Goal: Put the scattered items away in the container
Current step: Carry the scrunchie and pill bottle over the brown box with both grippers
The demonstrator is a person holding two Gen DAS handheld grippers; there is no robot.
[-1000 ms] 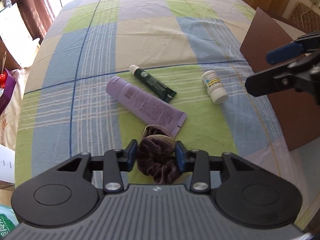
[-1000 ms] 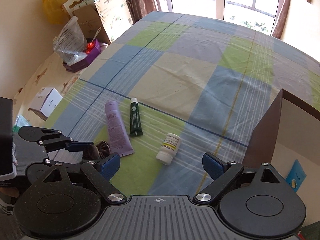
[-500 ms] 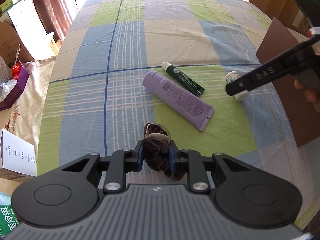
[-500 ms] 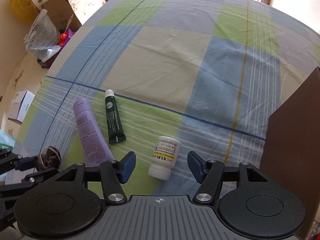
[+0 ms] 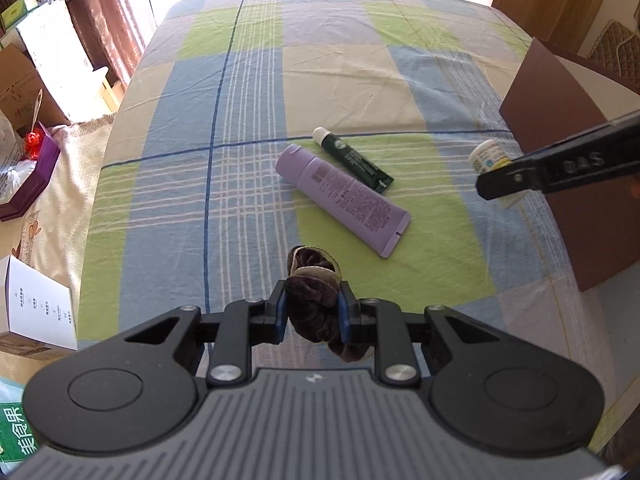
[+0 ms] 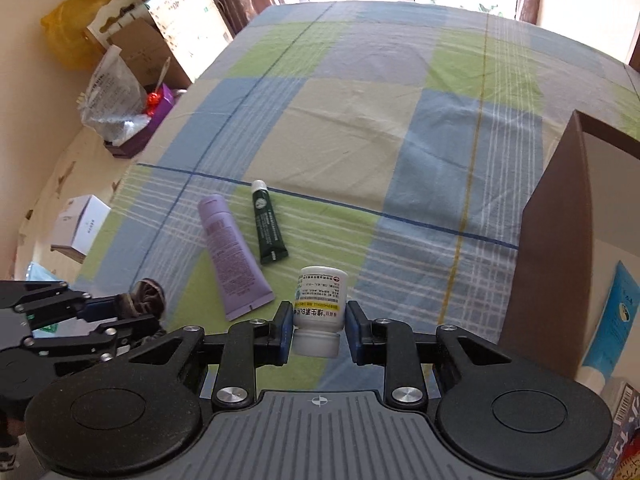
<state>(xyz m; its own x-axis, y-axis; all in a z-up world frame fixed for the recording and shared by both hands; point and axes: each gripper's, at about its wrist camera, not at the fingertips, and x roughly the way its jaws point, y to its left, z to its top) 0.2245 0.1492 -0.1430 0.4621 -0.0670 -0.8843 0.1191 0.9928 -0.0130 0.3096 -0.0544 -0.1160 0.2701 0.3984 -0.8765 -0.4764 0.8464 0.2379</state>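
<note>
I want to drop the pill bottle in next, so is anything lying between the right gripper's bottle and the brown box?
Nothing visible does. The white pill bottle sits between the right gripper pads, and only bare checked sheet lies between it and the brown box. Both tubes lie on the other side.

scrunchie [image 5: 314, 300] — plush velvet | bottle [image 6: 319, 312] — glossy plastic | bedsheet [image 5: 340, 80] — matt woven cloth

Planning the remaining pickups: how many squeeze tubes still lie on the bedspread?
2: the purple tube and the dark green tube beside it, left of the bottle.
</note>
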